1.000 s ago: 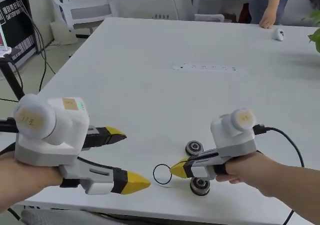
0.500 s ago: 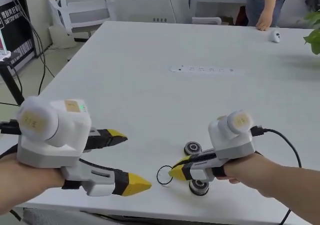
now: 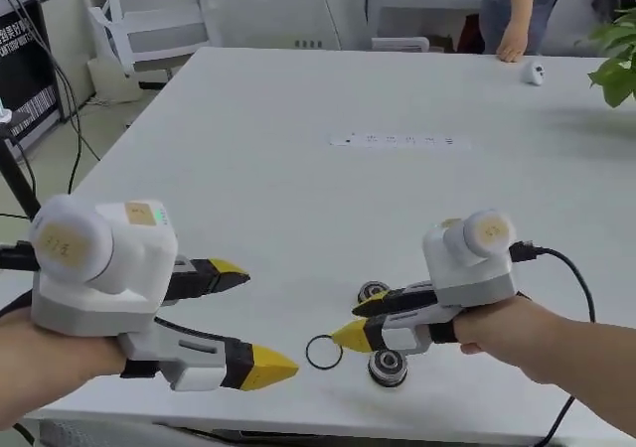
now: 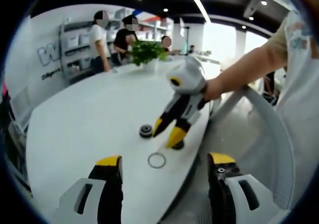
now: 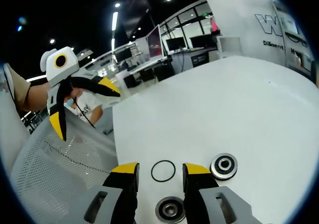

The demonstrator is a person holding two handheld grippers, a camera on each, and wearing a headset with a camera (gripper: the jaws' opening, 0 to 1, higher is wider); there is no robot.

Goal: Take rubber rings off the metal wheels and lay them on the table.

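A thin black rubber ring [image 3: 307, 352] lies flat on the white table [image 3: 298, 169], near its front edge. My right gripper [image 3: 356, 323] hovers open just right of it; in the right gripper view the ring [image 5: 163, 161] lies between and just ahead of the open jaws [image 5: 162, 169]. Two metal wheels sit beside the gripper, one behind it [image 3: 373, 291] and one in front [image 3: 388, 366]. My left gripper [image 3: 253, 318] is held open off the table's front left, empty, and looks at the ring [image 4: 148, 160] and the wheels [image 4: 145, 130].
A white power strip [image 3: 397, 140] lies mid-table. A person's hand [image 3: 512, 42] and a white mouse [image 3: 536, 73] are at the far edge, and a plant [image 3: 616, 65] at the far right. A cable [image 3: 581, 278] trails from the right gripper.
My right gripper's jaws have opened and let the rubber ring go; the ring now lies flat on the table. The head camera has shifted slightly.
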